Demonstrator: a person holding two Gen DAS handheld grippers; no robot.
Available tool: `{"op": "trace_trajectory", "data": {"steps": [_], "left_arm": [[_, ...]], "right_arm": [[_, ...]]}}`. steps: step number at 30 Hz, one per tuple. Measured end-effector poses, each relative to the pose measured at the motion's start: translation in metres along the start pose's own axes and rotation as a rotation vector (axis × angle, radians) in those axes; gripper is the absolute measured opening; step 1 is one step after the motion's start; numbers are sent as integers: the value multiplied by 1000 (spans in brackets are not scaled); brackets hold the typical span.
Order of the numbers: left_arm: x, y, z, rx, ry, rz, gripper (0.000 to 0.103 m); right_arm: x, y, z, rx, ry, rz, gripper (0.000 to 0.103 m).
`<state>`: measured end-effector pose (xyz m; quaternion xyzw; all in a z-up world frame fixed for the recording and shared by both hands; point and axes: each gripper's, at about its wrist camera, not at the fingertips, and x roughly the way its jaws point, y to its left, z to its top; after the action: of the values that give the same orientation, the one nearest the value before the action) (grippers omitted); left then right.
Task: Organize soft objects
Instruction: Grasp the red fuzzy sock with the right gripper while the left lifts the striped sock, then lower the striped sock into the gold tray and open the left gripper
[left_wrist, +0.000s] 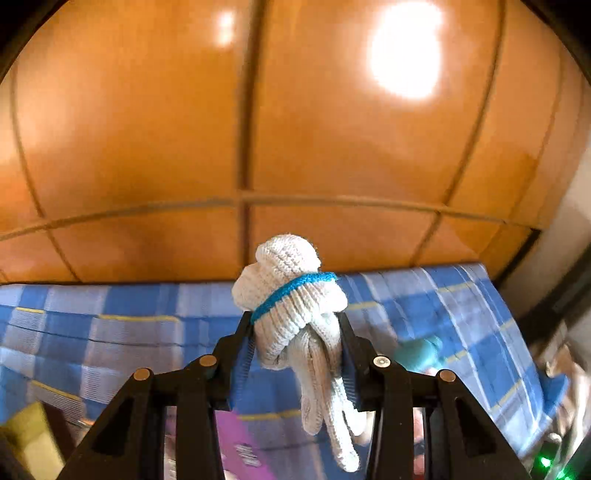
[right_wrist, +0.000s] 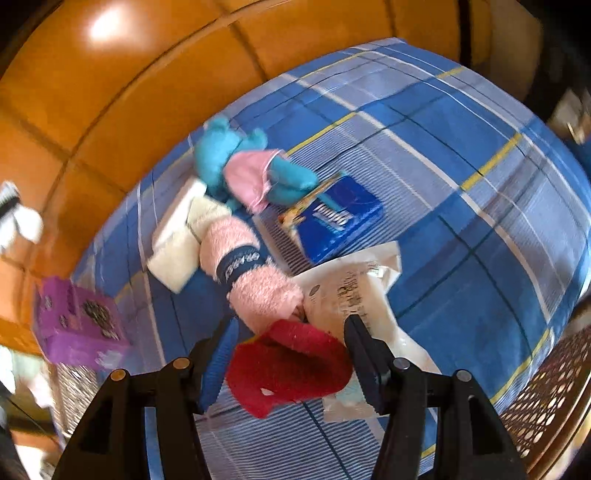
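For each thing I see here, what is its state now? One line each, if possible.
White glove bundle: rolled, tied with a blue band, held in the air by the left gripper.
Red cloth: crumpled on the checked bedsheet, between the right gripper jaws.
Pink towel: rolled, banded, lying.
Teal plush toy: lying.
Blue box: closed, flat.

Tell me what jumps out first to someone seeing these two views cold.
In the left wrist view, a bundled white knit glove with a blue band is clamped in the left gripper, lifted above the blue plaid bedcover. In the right wrist view, a red cloth sits between the right gripper fingers.
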<state>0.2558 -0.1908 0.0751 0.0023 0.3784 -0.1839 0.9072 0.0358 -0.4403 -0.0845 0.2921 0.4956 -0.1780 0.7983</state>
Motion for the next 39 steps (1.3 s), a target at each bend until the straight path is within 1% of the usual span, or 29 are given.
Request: {"op": "trace_trajectory", "data": {"steps": [4, 7, 8, 9, 10, 13, 15, 17, 18, 22, 24, 26, 29, 30, 34, 39], "left_arm": [[-12, 56, 13, -55, -36, 110, 42], [-24, 107, 12, -117, -51, 183, 42], [-29, 121, 11, -132, -26, 191, 42], [-36, 143, 6, -156, -32, 220, 42], [-40, 157, 3, -171, -33, 235, 42], [-55, 199, -17, -208, -34, 278, 42], [-68, 225, -41, -236, -32, 294, 42], [-77, 240, -61, -255, -27, 300, 42], [-85, 251, -76, -272, -24, 301, 42], [-104, 273, -122, -310, -11, 293, 42], [-113, 281, -143, -332, -34, 277, 42], [-125, 292, -170, -371, -35, 271, 42], [-142, 302, -197, -414, -42, 264, 42], [-151, 307, -209, -433, -47, 267, 42], [-174, 323, -244, -484, -51, 294, 42], [-188, 333, -286, -530, -24, 331, 42]], "right_arm": [[8, 18, -4, -87, 11, -20, 60], [15, 26, -7, -111, 24, 13, 60], [19, 28, -8, -113, 41, 26, 60], [23, 29, -10, -114, 58, 39, 60], [26, 31, -11, -117, 71, 47, 60], [32, 33, -17, -115, 109, 74, 60], [32, 35, -19, -121, 104, 84, 60], [33, 38, -21, -135, 106, 92, 60], [34, 43, -23, -153, 110, 93, 60], [40, 63, -34, -245, 119, 60, 60], [44, 70, -39, -280, 123, 40, 60], [48, 75, -42, -301, 133, 27, 60], [49, 80, -47, -344, 133, 4, 61], [49, 81, -48, -360, 130, -4, 61], [53, 91, -55, -407, 126, -26, 62], [60, 99, -61, -431, 139, -16, 62]]}}
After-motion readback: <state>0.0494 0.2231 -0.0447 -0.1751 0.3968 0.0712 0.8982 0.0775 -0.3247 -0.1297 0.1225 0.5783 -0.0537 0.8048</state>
